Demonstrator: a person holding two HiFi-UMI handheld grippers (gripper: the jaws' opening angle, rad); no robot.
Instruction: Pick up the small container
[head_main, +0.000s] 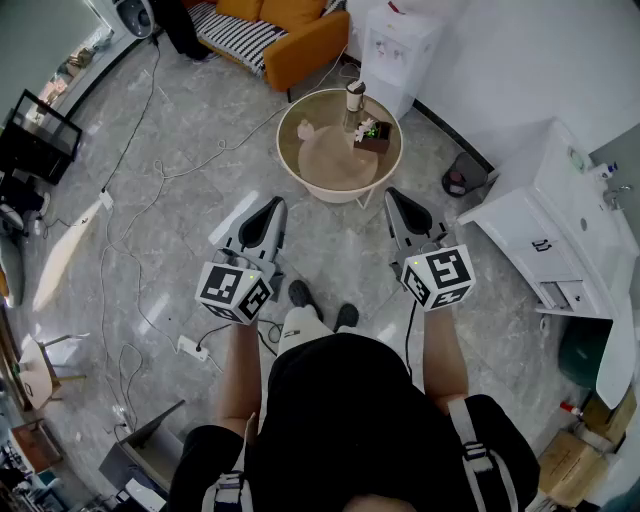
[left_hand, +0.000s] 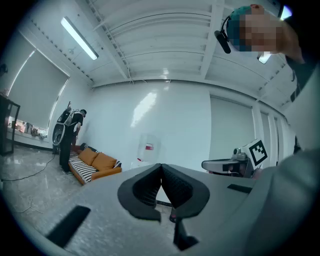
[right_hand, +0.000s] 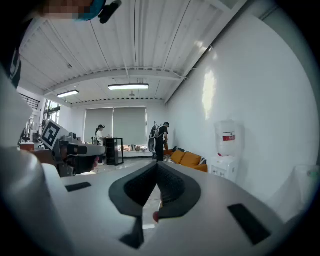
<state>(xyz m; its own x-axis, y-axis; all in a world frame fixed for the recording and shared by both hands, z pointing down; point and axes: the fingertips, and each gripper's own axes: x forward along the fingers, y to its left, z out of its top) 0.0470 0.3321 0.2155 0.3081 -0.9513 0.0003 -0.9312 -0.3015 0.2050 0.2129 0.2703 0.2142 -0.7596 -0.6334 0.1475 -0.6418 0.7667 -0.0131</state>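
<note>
On the far side of the grey stone floor, straight ahead of the person, stands a round low bench with a pale top. The small container sits near its left edge, well apart from both tools. A taller bottle stands at the far rim, and a dark box of small plants is just right of it. The left hand-held gripper is held nearer, over the floor, pointing toward the bench; its own view shows the two dark pads pressed together at the tip with nothing between them. The right hand-held gripper is level with it on the right, and its jaws likewise meet, holding nothing. Neither touches the bench. Beyond the bench are an orange sofa with a striped cover and, to its right, a white water dispenser. A white cabinet stands along the right wall, and loose cables trail over the floor on the left.
</note>
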